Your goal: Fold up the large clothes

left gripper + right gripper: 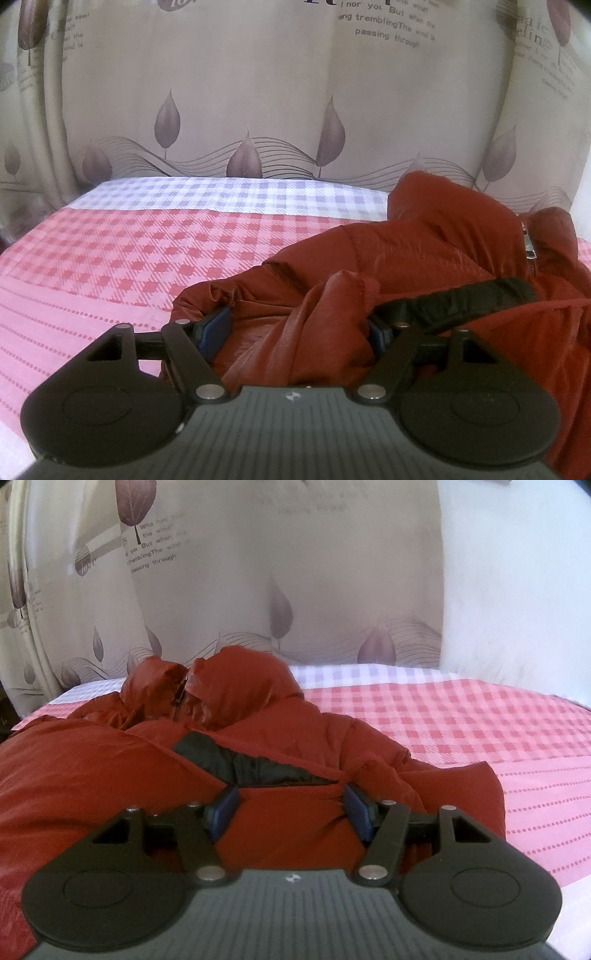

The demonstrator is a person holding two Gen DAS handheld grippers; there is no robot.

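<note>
Left gripper (295, 332): I am seeing its jaws standing wide with a bunched fold of the red jacket (424, 240) between them; whether the pads are pressing, I cannot tell
Right gripper (291, 808): I am seeing its jaws spread around the jacket's ribbed hem (295, 794); grip or just straddling, I cannot tell
Jacket: it is lying crumpled on the checked bedsheet (147, 251), hood towards the leaf-print curtain (258, 92)
Risk: I am judging the slick shell is likely to slip out if I lift before both sides are pinching; uneven pulls would be skewing the fold
Count: I am counting one jacket, two grippers, one bedsheet, one curtain
</note>
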